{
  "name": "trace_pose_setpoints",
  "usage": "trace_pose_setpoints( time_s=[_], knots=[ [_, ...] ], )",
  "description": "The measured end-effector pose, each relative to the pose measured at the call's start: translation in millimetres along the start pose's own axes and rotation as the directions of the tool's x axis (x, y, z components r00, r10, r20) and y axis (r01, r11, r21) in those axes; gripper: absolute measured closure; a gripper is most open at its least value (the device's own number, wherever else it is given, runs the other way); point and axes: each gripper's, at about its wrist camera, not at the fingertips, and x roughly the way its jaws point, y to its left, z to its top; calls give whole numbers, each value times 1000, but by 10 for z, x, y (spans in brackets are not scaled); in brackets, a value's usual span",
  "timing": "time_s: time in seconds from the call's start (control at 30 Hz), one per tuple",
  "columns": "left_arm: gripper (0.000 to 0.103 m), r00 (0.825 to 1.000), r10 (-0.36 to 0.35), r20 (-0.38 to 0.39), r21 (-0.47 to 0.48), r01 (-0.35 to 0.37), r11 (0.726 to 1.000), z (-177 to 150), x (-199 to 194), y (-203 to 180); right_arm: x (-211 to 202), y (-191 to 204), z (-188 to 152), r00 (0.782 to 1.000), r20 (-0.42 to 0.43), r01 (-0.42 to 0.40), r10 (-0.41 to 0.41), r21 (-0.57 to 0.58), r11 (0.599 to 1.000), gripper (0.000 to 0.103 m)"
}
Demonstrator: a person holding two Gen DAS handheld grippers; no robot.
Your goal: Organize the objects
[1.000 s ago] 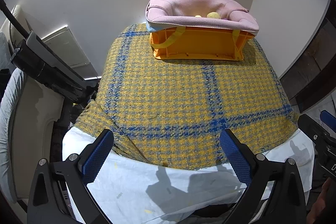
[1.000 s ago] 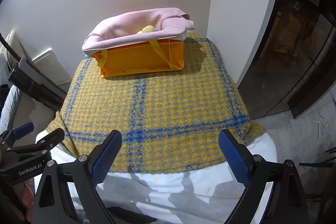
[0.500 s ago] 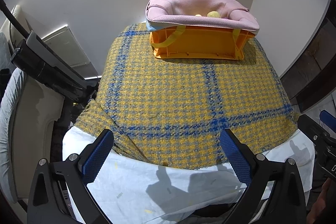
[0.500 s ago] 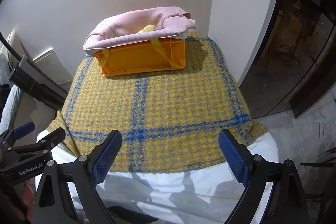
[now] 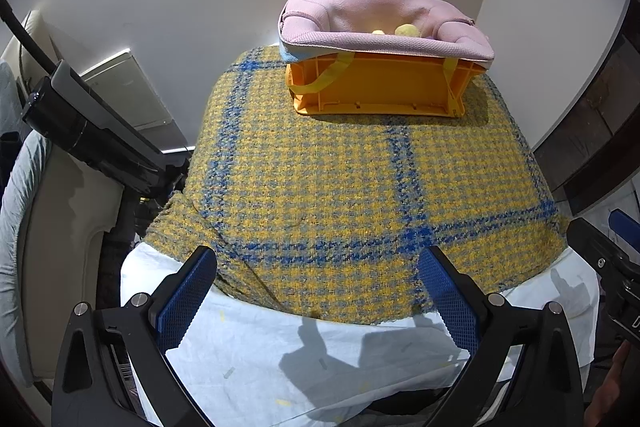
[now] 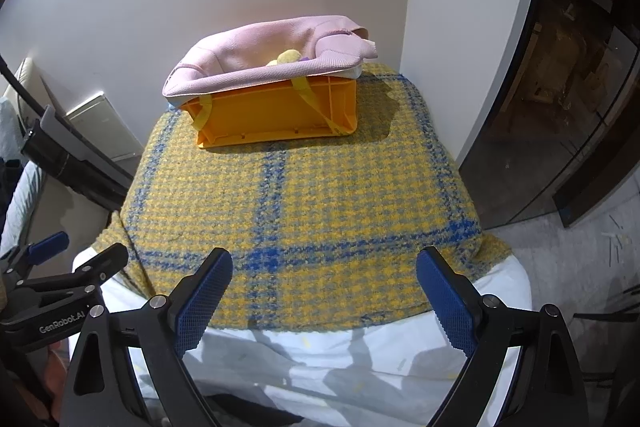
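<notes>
An orange plastic crate (image 5: 376,89) (image 6: 276,113) stands at the far end of a table covered with a yellow and blue checked cloth (image 5: 340,183) (image 6: 320,195). A pink cloth (image 5: 380,23) (image 6: 272,55) lines the crate's top. A yellow soft object (image 5: 408,30) (image 6: 288,58) peeks out inside; a bit of purple shows beside it. My left gripper (image 5: 318,291) is open and empty above the table's near edge. My right gripper (image 6: 324,291) is open and empty there too, to the right of the left one.
A white sheet (image 5: 320,355) covers the table's near edge under the checked cloth. White walls stand behind and to the right of the crate. A black bar (image 5: 88,131) and pale furniture are on the left. A dark glass door (image 6: 568,87) is on the right.
Nothing has clearly moved; the right wrist view has shifted only very slightly.
</notes>
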Motion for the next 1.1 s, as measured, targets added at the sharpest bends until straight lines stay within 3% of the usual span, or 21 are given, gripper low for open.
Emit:
trace_pose_setpoints(
  time_s=[1.1],
  knots=[
    [0, 1000, 3, -7, 4, -3, 1000, -8, 8, -15, 40, -46, -16, 1000, -11, -25, 25, 15, 1000, 10]
  ],
)
